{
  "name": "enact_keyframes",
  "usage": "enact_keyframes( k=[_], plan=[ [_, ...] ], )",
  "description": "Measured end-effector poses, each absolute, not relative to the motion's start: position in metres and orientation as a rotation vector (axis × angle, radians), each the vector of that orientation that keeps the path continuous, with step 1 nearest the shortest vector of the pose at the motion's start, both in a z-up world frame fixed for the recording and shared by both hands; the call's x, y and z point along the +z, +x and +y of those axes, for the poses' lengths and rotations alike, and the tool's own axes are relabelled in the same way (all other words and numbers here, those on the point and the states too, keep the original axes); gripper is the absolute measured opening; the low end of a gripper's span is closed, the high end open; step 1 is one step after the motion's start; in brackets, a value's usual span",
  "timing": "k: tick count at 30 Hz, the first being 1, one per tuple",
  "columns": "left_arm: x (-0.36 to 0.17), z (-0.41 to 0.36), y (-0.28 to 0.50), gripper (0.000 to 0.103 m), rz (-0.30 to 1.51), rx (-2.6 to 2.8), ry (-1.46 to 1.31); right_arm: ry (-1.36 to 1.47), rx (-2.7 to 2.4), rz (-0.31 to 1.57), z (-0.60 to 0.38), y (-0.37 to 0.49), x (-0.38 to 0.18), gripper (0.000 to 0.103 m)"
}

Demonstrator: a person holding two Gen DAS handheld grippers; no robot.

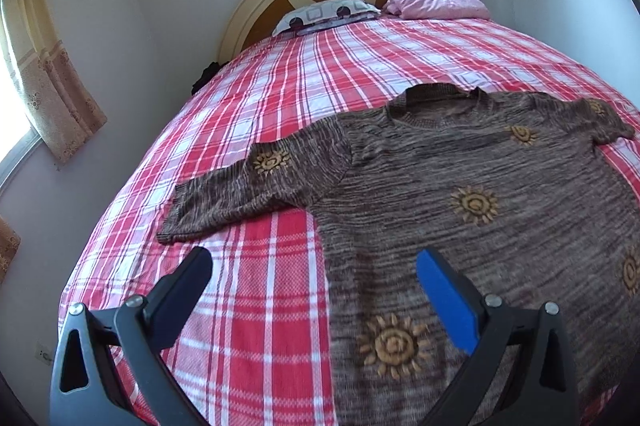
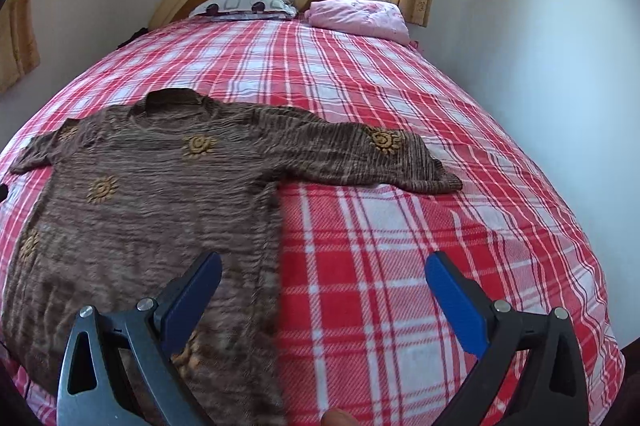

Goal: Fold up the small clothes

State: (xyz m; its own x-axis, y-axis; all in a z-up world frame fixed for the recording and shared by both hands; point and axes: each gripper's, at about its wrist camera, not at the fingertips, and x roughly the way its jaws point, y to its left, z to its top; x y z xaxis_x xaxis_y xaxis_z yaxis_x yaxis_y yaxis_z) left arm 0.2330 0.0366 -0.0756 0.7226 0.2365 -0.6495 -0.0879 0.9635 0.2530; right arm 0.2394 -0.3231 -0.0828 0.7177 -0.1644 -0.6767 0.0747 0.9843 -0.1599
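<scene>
Two grippers, both hovering low over the bed [image 1: 256, 114], none yet holding cloth. Left gripper [image 1: 314, 280] at the bottom of its frame, fingers [image 1: 444, 300] spread wide, straddling the left side edge of the sweater [image 1: 460, 226] near the hem. Right gripper [image 2: 324, 276] at the bottom of its frame, fingers [image 2: 452, 298] likewise wide and empty, straddling the sweater's [image 2: 152, 194] right side edge.

Sweater lying flat and face up on the plaid cover, collar toward the headboard at the top of each frame, both sleeves [image 1: 232, 194] stretched out sideways, hem nearest the cameras. Filling centre-right of the left view, centre-left of the right view. Pillow [image 2: 244, 8] and folded pink blanket [image 2: 360, 16] well apart from it, upper centre.

Judging from this: spread out and smoothed, no fold made, so the very start of folding. Next move likely calling for a descent onto a sleeve or a side edge, a pinch of one layer only, then a carry across the body toward the middle. Loose knit probably stretching and sagging if lifted high; better kept low.
</scene>
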Motion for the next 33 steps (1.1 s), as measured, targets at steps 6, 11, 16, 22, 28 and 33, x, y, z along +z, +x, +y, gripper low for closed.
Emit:
enact_keyframes(
  k=[6, 11, 16, 22, 28, 33],
  plan=[
    [-0.093, 0.040, 0.269, 0.103, 0.790, 0.190, 0.208, -0.100, -0.150, 0.791, -0.341, 0.278, -0.094, 0.102],
    [-0.105, 0.039, 0.290, 0.103, 0.809, 0.188, 0.217, -0.042, -0.165, 0.809, -0.367, 0.303, -0.104, 0.102],
    [-0.118, 0.041, 0.314, 0.103, 0.837, 0.193, 0.212, 0.030, -0.191, 0.823, -0.398, 0.325, -0.119, 0.102],
    [-0.131, 0.049, 0.339, 0.103, 0.846, 0.219, 0.206, 0.152, -0.227, 0.811, -0.439, 0.339, -0.125, 0.102],
    [-0.144, 0.065, 0.357, 0.103, 0.864, 0.258, 0.167, 0.251, -0.261, 0.811, -0.477, 0.348, -0.128, 0.077],
    [-0.152, 0.078, 0.363, 0.103, 0.893, 0.279, 0.122, 0.395, -0.261, 0.840, -0.507, 0.358, -0.138, 0.073]
  ],
)
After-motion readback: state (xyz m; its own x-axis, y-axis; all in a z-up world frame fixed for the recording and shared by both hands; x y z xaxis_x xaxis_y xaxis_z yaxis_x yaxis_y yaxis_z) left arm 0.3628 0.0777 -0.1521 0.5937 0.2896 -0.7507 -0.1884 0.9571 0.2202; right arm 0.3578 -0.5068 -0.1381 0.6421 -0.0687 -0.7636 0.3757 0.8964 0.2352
